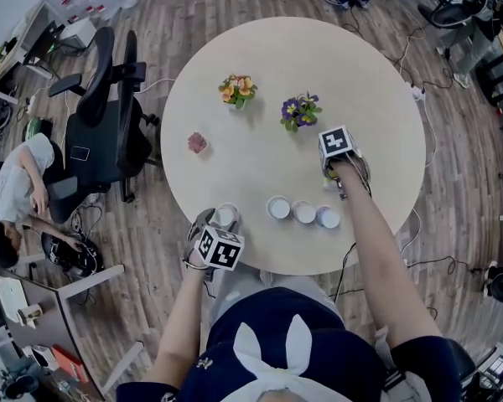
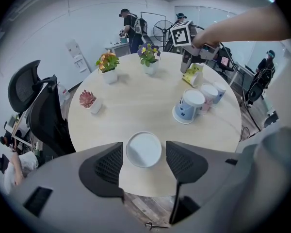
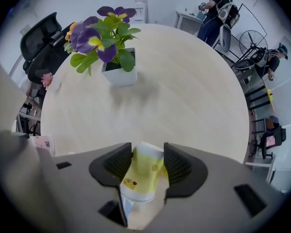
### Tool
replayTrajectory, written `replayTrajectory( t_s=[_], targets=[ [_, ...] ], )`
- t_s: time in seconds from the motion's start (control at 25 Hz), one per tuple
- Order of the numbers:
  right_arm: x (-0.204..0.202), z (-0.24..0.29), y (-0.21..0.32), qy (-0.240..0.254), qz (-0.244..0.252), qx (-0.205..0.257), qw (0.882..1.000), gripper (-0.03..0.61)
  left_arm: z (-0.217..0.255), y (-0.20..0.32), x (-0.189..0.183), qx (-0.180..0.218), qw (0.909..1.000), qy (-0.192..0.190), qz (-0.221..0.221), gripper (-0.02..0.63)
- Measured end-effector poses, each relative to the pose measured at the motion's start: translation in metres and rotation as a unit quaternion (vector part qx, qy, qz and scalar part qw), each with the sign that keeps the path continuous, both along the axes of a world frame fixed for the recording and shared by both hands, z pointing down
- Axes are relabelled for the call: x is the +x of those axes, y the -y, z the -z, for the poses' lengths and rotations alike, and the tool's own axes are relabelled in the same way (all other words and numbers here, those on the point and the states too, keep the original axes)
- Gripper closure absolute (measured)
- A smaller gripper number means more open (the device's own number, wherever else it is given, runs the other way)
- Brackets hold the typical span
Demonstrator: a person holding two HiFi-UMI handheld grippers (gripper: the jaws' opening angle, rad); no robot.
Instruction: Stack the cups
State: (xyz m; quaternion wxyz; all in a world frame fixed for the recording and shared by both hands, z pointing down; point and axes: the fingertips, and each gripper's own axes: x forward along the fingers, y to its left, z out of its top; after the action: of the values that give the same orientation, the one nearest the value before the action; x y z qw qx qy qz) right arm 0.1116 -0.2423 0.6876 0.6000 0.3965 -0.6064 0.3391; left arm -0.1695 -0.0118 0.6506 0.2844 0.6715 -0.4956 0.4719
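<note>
A white cup (image 2: 144, 149) stands upside down near the table's front edge (image 1: 235, 262), between the jaws of my left gripper (image 2: 144, 153), which is open with a thin gap on each side. My right gripper (image 3: 146, 161) points down at the table and is shut on a yellow cup (image 3: 143, 174), which tilts in its grip. From the left gripper view the yellow cup (image 2: 194, 74) hangs low over the table behind the others. Three more cups stand upside down in a row: a blue cup (image 1: 278, 208), a pink cup (image 1: 304, 213) and a third cup (image 1: 328, 218).
A pot of orange flowers (image 1: 237, 90), a pot of purple flowers (image 1: 300, 111) and a small pink plant (image 1: 197, 143) stand on the far half of the round table. A black office chair (image 1: 105, 124) sits left of it, and a person (image 1: 21, 182) is beyond.
</note>
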Motion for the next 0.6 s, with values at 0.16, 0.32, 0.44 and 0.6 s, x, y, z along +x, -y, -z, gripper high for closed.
replayTrajectory(
  t_s=[0.16, 0.32, 0.44, 0.6],
  targets=[
    [-0.002, 0.015, 0.005, 0.028, -0.006, 0.030, 0.999, 0.365, -0.004, 0.002, 0.000, -0.002, 1.0000, 0.003, -0.001, 0.331],
    [-0.006, 0.033, 0.007, 0.060, -0.004, 0.067, 0.996, 0.368, -0.007, 0.001, 0.000, -0.003, 1.0000, 0.005, -0.005, 0.333],
    [-0.010, 0.044, 0.008, 0.086, 0.001, 0.096, 0.992, 0.370, -0.011, 0.000, -0.001, -0.005, 0.9999, 0.009, -0.003, 0.331],
    [-0.015, 0.057, 0.006, 0.126, 0.013, 0.144, 0.981, 0.370, -0.014, -0.001, -0.001, -0.008, 0.9999, 0.010, 0.000, 0.333]
  ],
)
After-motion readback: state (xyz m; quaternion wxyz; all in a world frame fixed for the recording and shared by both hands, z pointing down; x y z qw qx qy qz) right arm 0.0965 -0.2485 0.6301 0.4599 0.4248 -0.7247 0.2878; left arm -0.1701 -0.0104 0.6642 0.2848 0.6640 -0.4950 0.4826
